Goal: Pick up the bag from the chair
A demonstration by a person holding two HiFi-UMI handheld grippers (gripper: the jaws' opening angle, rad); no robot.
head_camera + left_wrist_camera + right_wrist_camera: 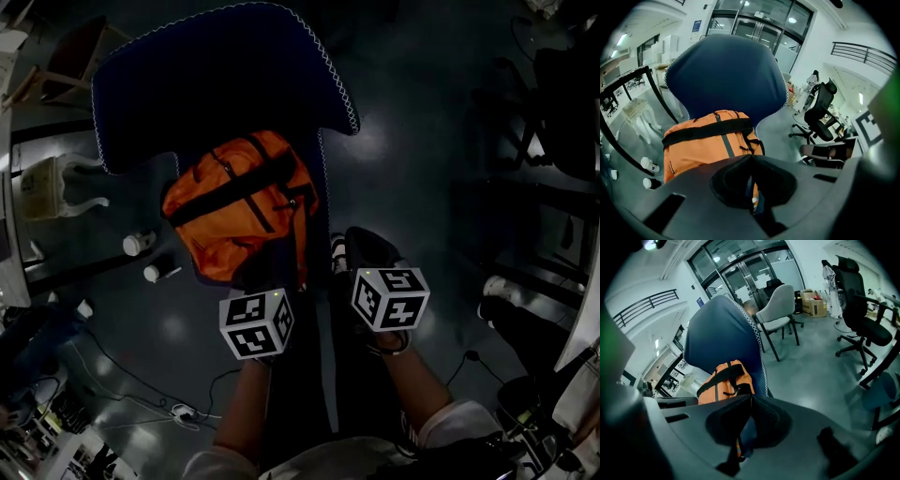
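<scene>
Approach to the grasp. The orange bag lies on the seat of the blue chair, its back against the foot of the backrest and its lower end reaching toward the seat's front edge. A black strap runs across its upper face. The left gripper and the right gripper both point down at the bag from beyond the seat's front edge, near it but apart from it. Each has its jaws pressed together at the tips, with nothing between them. The step in hand appears to be the reach. To do it well, the jaws should part before they meet the fabric. One gripper should aim at the black strap or at a firm fold near the top of the bag, not at the slack orange panel, which would likely slip or bunch. The other can take the opposite side so the soft bag does not sag. The lift should then go straight up, clear of the backrest.
</scene>
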